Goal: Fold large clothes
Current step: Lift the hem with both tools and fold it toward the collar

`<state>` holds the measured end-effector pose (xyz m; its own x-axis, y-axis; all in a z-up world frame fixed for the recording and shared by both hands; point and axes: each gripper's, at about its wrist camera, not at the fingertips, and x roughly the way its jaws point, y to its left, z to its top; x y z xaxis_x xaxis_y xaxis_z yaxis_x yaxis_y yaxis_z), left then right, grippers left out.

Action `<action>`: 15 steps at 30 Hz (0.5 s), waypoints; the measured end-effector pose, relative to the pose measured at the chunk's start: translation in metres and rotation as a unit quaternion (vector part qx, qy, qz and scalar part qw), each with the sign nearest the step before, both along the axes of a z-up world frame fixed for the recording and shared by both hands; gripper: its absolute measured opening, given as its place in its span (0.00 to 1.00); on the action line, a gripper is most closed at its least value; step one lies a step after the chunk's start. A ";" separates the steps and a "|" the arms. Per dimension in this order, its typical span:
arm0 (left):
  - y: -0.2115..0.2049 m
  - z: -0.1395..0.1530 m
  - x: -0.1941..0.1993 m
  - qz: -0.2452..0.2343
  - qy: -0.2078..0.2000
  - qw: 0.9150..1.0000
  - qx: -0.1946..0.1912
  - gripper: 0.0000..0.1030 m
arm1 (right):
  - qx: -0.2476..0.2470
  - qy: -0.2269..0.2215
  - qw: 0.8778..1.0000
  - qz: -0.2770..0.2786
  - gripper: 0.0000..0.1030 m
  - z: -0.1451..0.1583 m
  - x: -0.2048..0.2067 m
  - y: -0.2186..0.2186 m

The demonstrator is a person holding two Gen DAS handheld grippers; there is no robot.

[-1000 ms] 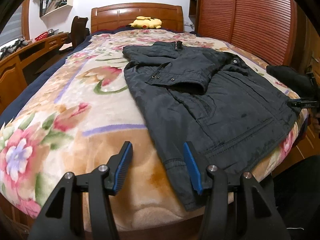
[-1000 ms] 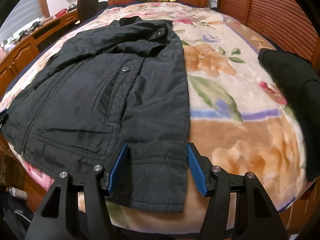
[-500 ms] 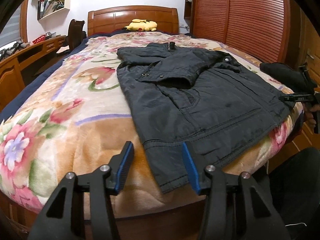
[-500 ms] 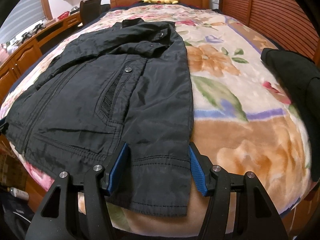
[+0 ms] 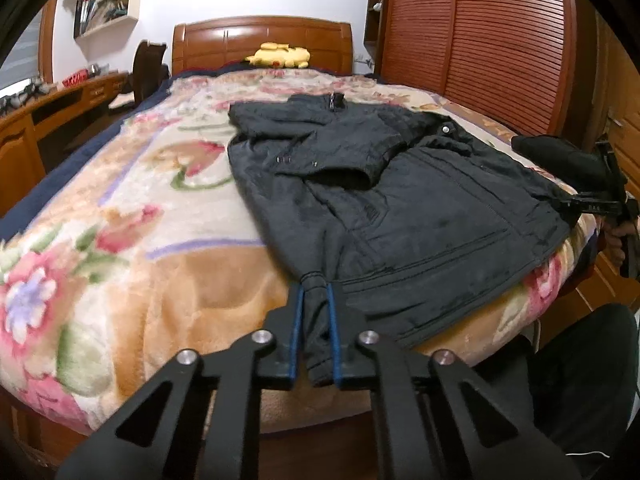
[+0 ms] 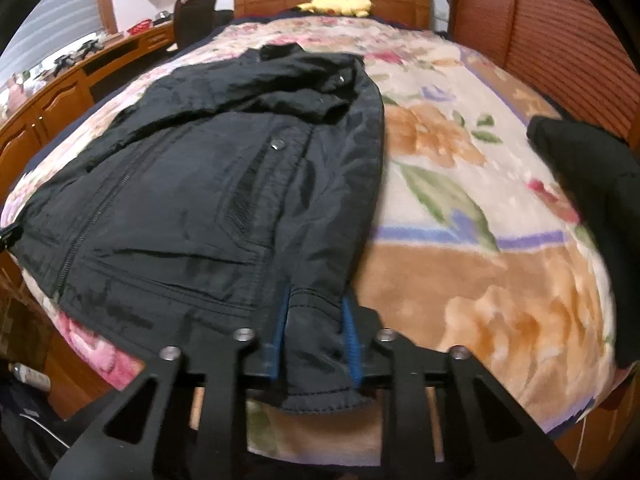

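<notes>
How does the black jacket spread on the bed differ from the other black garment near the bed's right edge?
The black padded jacket lies spread flat mid-bed; the black garment sits bunched at the right edge. Both hand-held grippers, left and right, are shut on the jacket's hem corners; nothing grips the garment. Snaps and a zipper show on the jacket, none on the garment. Both rest on the floral blanket.

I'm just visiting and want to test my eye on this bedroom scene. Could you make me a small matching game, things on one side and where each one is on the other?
Things:
1. dark jacket
2. yellow plush toy
3. black garment
4. chair

Places:
A. by the wooden headboard
B. off the bed, beside the desk
C. spread on the flowered blanket, its hem corners pinched by the left gripper and the right gripper
D. at the bed's edge near the slatted wardrobe

Pairs: 1-C, 2-A, 3-D, 4-B
</notes>
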<state>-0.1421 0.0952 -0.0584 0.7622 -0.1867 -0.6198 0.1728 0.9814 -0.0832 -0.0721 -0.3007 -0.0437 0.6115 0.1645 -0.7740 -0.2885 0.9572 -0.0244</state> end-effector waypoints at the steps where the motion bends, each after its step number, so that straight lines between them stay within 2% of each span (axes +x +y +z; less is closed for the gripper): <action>1: -0.002 0.005 -0.003 0.000 -0.009 1.000 0.006 0.04 | 0.000 -0.007 1.000 0.000 0.15 0.004 -0.002 0.004; 9: -0.002 0.043 -0.027 0.010 -0.057 0.998 0.020 0.01 | 0.026 -0.061 0.998 0.008 0.10 0.038 -0.020 0.009; 15: 0.000 0.065 -0.048 0.014 -0.081 0.996 0.024 0.01 | 0.037 -0.082 0.996 0.021 0.10 0.059 -0.037 0.007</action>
<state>-0.1905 0.0957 0.0064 0.8570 -0.1377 -0.4965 0.1528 0.9882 -0.0103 -0.1089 -0.2932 0.0150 0.7200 0.2442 -0.6495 -0.3253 0.9456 -0.0051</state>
